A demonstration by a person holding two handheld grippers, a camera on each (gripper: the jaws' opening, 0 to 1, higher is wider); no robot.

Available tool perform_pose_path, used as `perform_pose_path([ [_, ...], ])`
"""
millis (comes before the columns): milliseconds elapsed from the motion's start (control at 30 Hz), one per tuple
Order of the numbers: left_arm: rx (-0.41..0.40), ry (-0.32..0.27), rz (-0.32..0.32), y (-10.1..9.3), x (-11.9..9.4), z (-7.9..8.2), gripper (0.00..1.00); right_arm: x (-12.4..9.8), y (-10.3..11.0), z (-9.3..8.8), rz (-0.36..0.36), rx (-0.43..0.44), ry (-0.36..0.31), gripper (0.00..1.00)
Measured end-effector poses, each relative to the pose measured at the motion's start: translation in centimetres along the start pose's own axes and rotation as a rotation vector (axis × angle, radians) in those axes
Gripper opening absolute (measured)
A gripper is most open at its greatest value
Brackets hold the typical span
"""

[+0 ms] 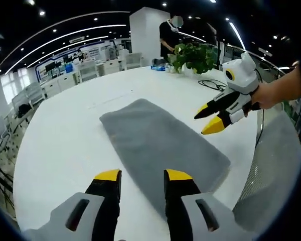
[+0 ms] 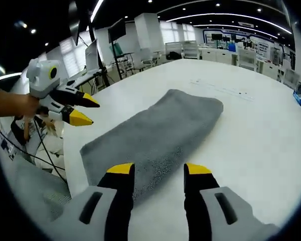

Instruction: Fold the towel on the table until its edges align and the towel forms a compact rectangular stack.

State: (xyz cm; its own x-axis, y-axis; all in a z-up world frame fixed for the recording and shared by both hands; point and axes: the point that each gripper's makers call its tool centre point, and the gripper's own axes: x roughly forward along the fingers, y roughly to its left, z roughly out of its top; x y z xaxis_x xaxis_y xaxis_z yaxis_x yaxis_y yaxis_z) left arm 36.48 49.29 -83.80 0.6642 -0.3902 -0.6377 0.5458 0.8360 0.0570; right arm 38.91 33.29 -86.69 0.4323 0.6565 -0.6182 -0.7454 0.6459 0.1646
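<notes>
In the left gripper view, the left gripper [image 1: 143, 175] with yellow-tipped black jaws hovers just above the near edge of the grey, folded rectangular terry towel [image 1: 160, 140]; its jaws stand apart and hold nothing. The towel lies flat on the round white table [image 1: 60, 135]. Farther right, the right gripper [image 1: 209, 120], held in a person's hand [image 1: 263, 96], hangs over the towel's right edge, jaws parted and empty. A green potted plant [image 1: 194, 56] stands at the table's far side.
</notes>
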Motion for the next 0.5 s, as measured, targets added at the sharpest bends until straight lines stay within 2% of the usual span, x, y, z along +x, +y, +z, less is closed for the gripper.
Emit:
perform_pose_path([
  [467,0.021,0.076,-0.050,-0.5,2.3,-2.2,0.25,1.4,0.9,-1.1,0.028,-0.007,0.047,0.32],
  [500,0.022,0.079,-0.051,-0.4,2.5,-2.4,0.25,1.5,1.0,-1.4,0.030,-0.028,0.063,0.32],
])
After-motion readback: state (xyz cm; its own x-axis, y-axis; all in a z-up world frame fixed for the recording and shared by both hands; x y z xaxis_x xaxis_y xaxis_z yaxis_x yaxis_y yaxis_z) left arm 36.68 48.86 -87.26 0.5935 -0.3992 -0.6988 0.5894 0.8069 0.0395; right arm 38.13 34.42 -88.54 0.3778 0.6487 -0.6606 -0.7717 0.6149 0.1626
